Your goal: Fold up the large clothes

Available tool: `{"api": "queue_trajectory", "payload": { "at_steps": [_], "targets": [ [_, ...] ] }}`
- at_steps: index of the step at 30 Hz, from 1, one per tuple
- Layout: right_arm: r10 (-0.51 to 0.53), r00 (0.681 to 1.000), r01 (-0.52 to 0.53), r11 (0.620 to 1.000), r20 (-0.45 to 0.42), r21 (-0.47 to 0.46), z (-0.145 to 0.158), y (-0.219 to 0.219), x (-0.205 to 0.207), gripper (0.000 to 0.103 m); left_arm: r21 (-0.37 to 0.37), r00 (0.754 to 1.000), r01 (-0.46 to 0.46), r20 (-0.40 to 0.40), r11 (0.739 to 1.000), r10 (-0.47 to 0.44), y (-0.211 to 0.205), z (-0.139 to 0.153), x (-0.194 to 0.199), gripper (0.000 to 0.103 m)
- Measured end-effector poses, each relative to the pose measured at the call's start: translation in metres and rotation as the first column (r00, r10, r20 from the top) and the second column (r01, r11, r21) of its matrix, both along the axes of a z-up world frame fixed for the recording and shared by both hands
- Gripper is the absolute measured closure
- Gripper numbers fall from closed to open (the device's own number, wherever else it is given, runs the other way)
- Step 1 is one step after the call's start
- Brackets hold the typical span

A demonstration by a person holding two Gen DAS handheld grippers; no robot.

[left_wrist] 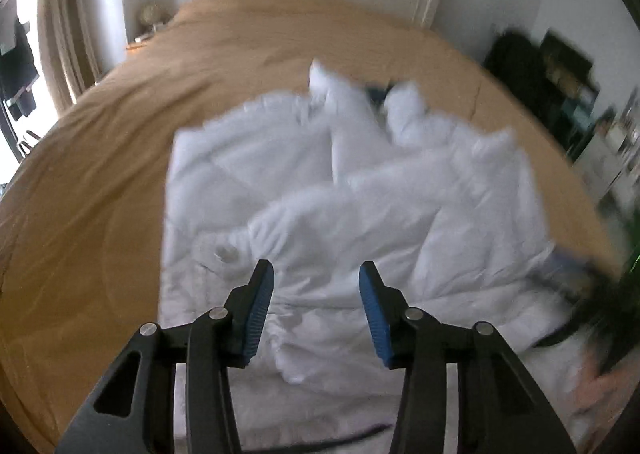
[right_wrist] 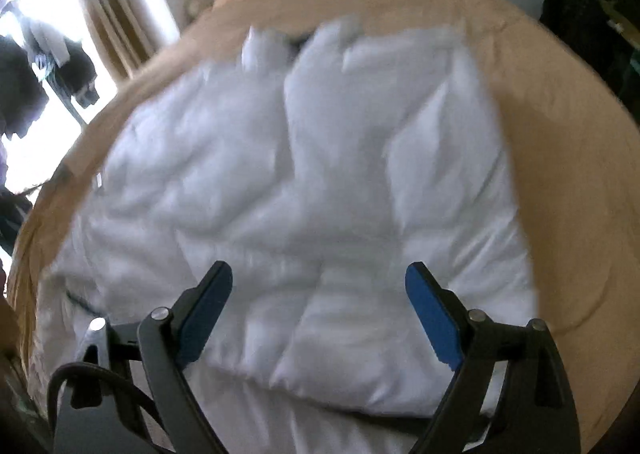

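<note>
Your left claw (left_wrist: 316, 274) and right claw (right_wrist: 318, 278) both gape empty above the white padded coat (left_wrist: 340, 189), rumpled mid-bed (left_wrist: 100, 141); sleeves look crossed, final folds remain.

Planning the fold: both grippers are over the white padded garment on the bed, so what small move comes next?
Probably lower the left gripper onto the rumpled near edge of the white padded garment and close. Both it and the right gripper are open, holding nothing, and the garment lies bunched on the tan bedcover.
</note>
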State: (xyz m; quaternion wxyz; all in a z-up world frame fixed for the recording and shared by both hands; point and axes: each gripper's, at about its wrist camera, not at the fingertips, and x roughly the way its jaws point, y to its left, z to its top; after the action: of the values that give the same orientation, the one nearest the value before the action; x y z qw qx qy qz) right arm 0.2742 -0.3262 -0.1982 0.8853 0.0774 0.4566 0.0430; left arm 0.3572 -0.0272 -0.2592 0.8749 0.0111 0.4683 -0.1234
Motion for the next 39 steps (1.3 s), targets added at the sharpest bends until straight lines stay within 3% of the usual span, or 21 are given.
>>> {"api": "queue_trajectory", "payload": {
  "at_steps": [2, 4, 6, 10, 11, 12, 13, 14, 16, 17, 18, 19, 21, 23, 24, 27, 30, 34, 37, 39],
  "targets": [
    [-0.021, 0.999, 0.021, 1.0, 0.025, -0.01, 0.012, -0.006, 0.024, 0.014, 0.006, 0.993, -0.053, -0.106, 0.999, 0.053, 0.006, -0.03, 0.016, 0.057],
    [-0.028, 0.999, 0.027, 0.999, 0.034, 0.041, 0.017, -0.017, 0.058, 0.022, -0.068, 0.982, -0.102, -0.166, 0.993, 0.089, 0.023, -0.049, 0.024, 0.057],
    [-0.05, 0.999, 0.051, 0.995, -0.012, 0.09, 0.011, -0.028, 0.103, 0.028, -0.088, 0.982, -0.1, -0.169, 0.991, 0.084, 0.03, -0.051, 0.025, 0.057],
    [-0.19, 0.975, 0.204, 0.97, -0.112, 0.131, -0.022, -0.076, 0.179, 0.049, -0.033, 0.987, -0.079, -0.14, 0.996, 0.073, 0.027, -0.052, 0.024, 0.058],
    [-0.216, 0.969, 0.233, 0.962, -0.124, 0.146, -0.025, -0.085, 0.191, 0.055, -0.018, 0.989, -0.078, -0.131, 0.997, 0.075, 0.025, -0.053, 0.024, 0.057],
    [-0.26, 0.953, 0.282, 0.948, -0.152, 0.145, -0.027, -0.099, 0.202, 0.076, -0.01, 0.989, -0.076, -0.127, 0.997, 0.074, 0.024, -0.053, 0.023, 0.057],
    [-0.309, 0.935, 0.334, 0.933, -0.176, 0.137, -0.027, -0.112, 0.208, 0.089, 0.001, 0.99, -0.072, -0.12, 0.997, 0.072, 0.023, -0.052, 0.022, 0.057],
    [-0.336, 0.923, 0.366, 0.917, -0.188, 0.159, -0.023, -0.122, 0.207, 0.089, 0.006, 0.991, -0.067, -0.115, 0.998, 0.067, 0.024, -0.05, 0.021, 0.057],
    [-0.338, 0.926, 0.371, 0.898, -0.171, 0.235, -0.005, -0.13, 0.193, 0.082, -0.014, 0.992, -0.059, -0.112, 0.998, 0.057, 0.03, -0.048, 0.018, 0.058],
    [-0.314, 0.938, 0.341, 0.91, -0.145, 0.237, 0.007, -0.127, 0.181, 0.078, -0.043, 0.992, -0.063, -0.112, 0.997, 0.058, 0.037, -0.042, 0.015, 0.058],
    [-0.273, 0.955, 0.293, 0.933, -0.118, 0.208, 0.019, -0.12, 0.164, 0.065, -0.058, 0.992, -0.073, -0.112, 0.996, 0.066, 0.042, -0.037, 0.012, 0.058],
    [-0.23, 0.969, 0.242, 0.955, -0.085, 0.17, 0.031, -0.112, 0.14, 0.043, -0.085, 0.99, -0.093, -0.112, 0.992, 0.083, 0.054, -0.029, 0.006, 0.057],
    [-0.178, 0.984, 0.179, 0.979, -0.025, 0.093, 0.046, -0.106, 0.089, 0.016, -0.143, 0.99, -0.116, -0.1, 0.983, 0.102, 0.076, -0.015, -0.005, 0.047],
    [-0.121, 0.993, 0.121, 0.992, -0.012, 0.024, 0.051, -0.11, 0.045, 0.014, -0.173, 0.99, -0.132, -0.076, 0.976, 0.121, 0.102, -0.002, -0.023, 0.025],
    [-0.092, 0.995, 0.092, 0.996, -0.024, -0.008, 0.049, -0.11, 0.025, 0.014, -0.178, 0.991, -0.127, -0.061, 0.976, 0.118, 0.114, 0.003, -0.033, 0.022],
    [-0.006, 0.99, -0.002, 0.998, -0.142, -0.057, 0.023, -0.124, -0.034, 0.013, -0.114, 0.996, -0.078, -0.051, 0.99, 0.073, 0.136, 0.002, -0.06, 0.021],
    [0.034, 0.959, -0.047, 0.998, -0.283, -0.038, -0.012, -0.143, -0.062, 0.013, -0.105, 0.991, -0.038, -0.133, 0.994, 0.024, 0.15, -0.02, -0.076, 0.021],
    [0.042, 0.942, -0.006, 0.994, -0.332, 0.107, -0.046, -0.157, -0.08, 0.013, -0.254, 0.96, -0.02, -0.273, 0.967, -0.052, 0.154, -0.057, -0.079, 0.021],
    [0.075, 0.95, 0.0, 0.971, -0.305, 0.239, -0.053, -0.155, -0.069, 0.013, -0.27, 0.961, 0.021, -0.261, 0.963, -0.094, 0.143, -0.06, -0.072, 0.022],
    [0.098, 0.952, -0.023, 0.968, -0.289, 0.251, -0.053, -0.149, -0.059, 0.014, -0.282, 0.959, 0.023, -0.266, 0.959, -0.101, 0.139, -0.061, -0.063, 0.022]
  ]
}}
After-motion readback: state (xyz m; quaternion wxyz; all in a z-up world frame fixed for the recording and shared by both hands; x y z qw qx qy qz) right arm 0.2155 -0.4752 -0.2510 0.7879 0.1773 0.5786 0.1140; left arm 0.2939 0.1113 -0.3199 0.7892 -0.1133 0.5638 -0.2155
